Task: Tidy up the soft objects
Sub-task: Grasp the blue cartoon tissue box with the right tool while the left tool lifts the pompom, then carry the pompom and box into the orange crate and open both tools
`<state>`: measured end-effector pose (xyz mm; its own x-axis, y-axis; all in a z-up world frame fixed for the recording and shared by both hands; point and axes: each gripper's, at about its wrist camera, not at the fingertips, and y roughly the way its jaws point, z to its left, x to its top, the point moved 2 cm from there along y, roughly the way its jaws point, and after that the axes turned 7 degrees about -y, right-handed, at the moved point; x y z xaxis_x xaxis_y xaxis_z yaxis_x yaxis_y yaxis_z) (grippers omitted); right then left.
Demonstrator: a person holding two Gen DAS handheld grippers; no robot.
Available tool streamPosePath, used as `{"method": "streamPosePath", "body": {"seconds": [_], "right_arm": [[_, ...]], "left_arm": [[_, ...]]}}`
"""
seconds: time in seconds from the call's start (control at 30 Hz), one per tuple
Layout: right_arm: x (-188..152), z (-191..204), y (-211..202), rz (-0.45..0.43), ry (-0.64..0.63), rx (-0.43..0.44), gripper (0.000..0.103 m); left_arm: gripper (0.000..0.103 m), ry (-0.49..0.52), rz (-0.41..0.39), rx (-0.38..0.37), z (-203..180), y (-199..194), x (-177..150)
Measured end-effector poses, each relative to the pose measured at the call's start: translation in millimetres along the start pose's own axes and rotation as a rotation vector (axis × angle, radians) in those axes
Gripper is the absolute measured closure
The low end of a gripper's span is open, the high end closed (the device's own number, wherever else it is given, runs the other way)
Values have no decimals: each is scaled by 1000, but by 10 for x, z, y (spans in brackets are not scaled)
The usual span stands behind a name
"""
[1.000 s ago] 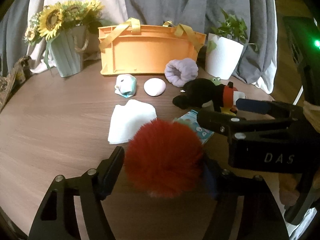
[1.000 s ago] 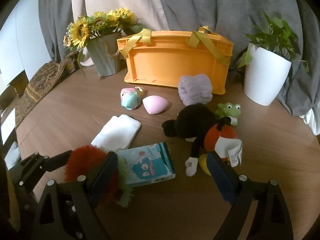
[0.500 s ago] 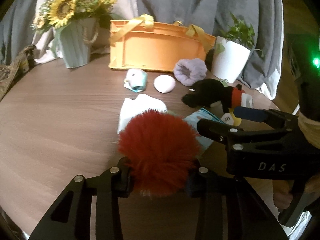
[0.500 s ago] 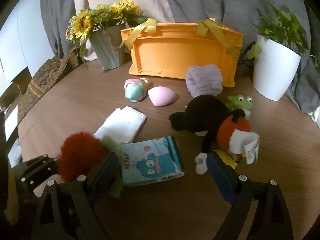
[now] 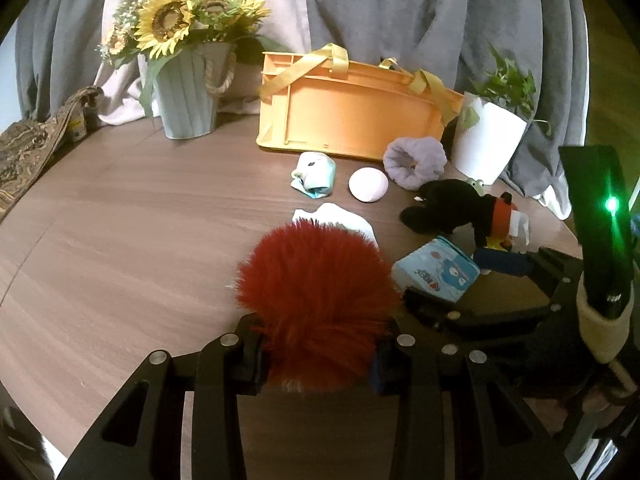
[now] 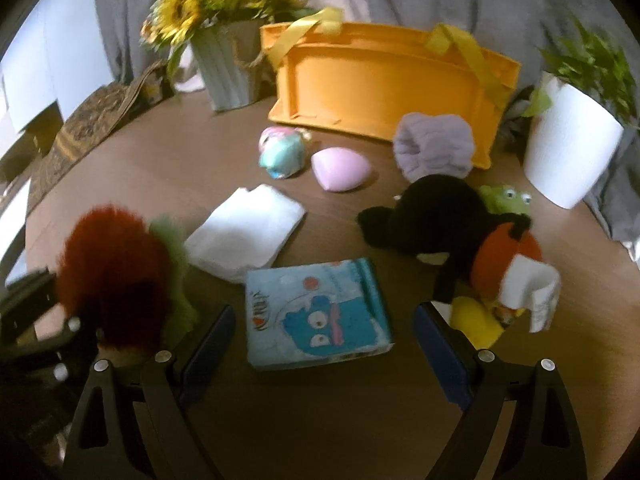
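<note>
My left gripper (image 5: 318, 354) is shut on a fluffy red pompom (image 5: 316, 300), whose fur bulges over both fingers; in the right wrist view the pompom (image 6: 116, 280) shows a green tuft on its side. My right gripper (image 6: 320, 344) stands open just above a blue tissue pack (image 6: 316, 316) that lies on the table between its fingers, untouched. Beyond lie a folded white cloth (image 6: 248, 236), a black plush with red shorts (image 6: 440, 220), a green frog toy (image 6: 506, 198), a lilac scrunchie (image 6: 436, 146), a pink sponge (image 6: 340, 170) and a pastel plush (image 6: 280, 152).
An orange basket with yellow handles (image 5: 352, 108) stands at the back of the round wooden table (image 5: 120, 240). A sunflower vase (image 5: 188, 92) is to its left, a white plant pot (image 5: 492, 144) to its right. Grey curtains hang behind. A patterned cloth (image 5: 24, 152) drapes the left edge.
The left gripper's fingers closed onto the red pompom and now squeeze it. The right gripper came forward and lower over the blue tissue pack, still open.
</note>
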<state>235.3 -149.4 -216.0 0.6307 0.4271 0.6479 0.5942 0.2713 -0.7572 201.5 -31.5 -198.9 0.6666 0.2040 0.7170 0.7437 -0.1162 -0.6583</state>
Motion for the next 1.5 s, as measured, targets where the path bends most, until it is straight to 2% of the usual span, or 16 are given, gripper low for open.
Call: {"method": "streamPosePath", "body": {"seconds": [0.1,0.17,0.43,0.7,1.07,1.5], "right_arm": [[2,0,37,1,5,-4,13],[0,-2,43,5,9,-4,27],[49,-26,-59,-17,46,-26,27],[203,-74,-305,-50,117,-61,27],[610,-151,-730,-156,197,-134,27],[1152,-311,-1013,-277,274,-231,27]], "left_arm": [[66,-1,3,3,14,23,22],[66,0,5,2,14,27,40],[66,6,-1,-12,19,-14,167],[66,19,-49,-33,-2,-195,449],[66,62,-148,-93,-31,-458,1040],[66,130,-254,-143,-86,-536,1723]]}}
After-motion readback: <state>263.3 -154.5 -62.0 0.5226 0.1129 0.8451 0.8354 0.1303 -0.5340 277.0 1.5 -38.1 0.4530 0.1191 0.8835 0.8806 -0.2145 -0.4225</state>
